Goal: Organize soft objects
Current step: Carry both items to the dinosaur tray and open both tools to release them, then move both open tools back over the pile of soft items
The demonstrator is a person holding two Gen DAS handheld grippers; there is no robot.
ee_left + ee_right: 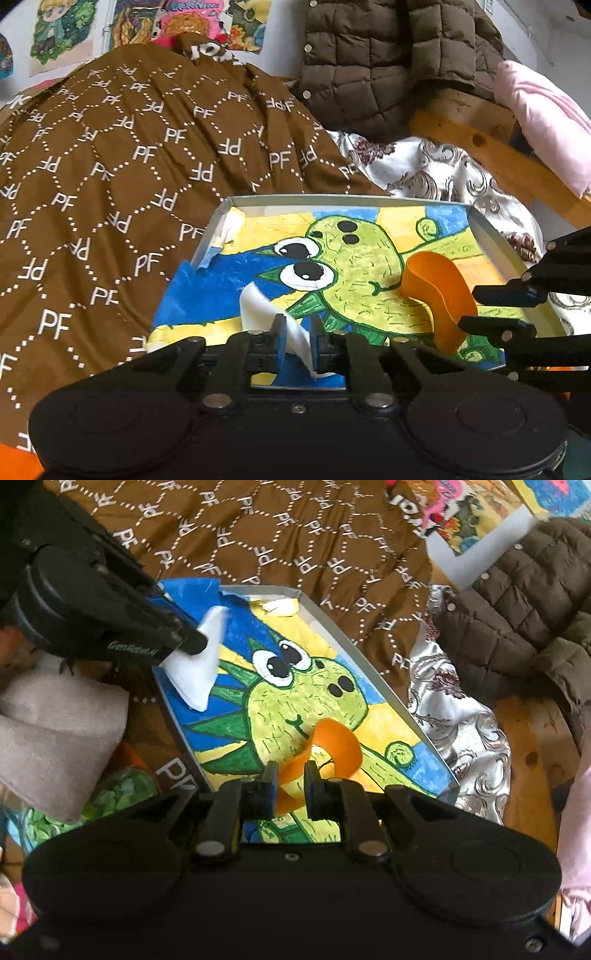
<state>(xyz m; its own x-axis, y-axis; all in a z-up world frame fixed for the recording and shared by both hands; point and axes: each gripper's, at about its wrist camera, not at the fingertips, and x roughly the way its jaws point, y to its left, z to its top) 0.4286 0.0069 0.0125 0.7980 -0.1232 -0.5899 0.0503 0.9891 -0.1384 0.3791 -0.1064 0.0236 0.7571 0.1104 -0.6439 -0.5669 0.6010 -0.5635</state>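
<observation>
A shallow grey tray (495,236) lined with a green dinosaur drawing lies on a brown "PF" bedspread (110,166). My left gripper (297,332) is shut on a white soft sheet (258,306) and holds it over the tray's near left part; it also shows in the right wrist view (199,664). My right gripper (290,781) is shut on a curled orange soft sheet (336,746) over the tray's near right part. In the left wrist view the orange sheet (439,291) sits between the right gripper's fingers (506,291).
A brown quilted jacket (388,55) hangs at the back right over a wooden frame (480,136). A silver patterned cloth (436,170) lies beside the tray. A pink blanket (546,118) is far right. A grey folded towel (55,734) and a green item (110,797) lie left of the tray.
</observation>
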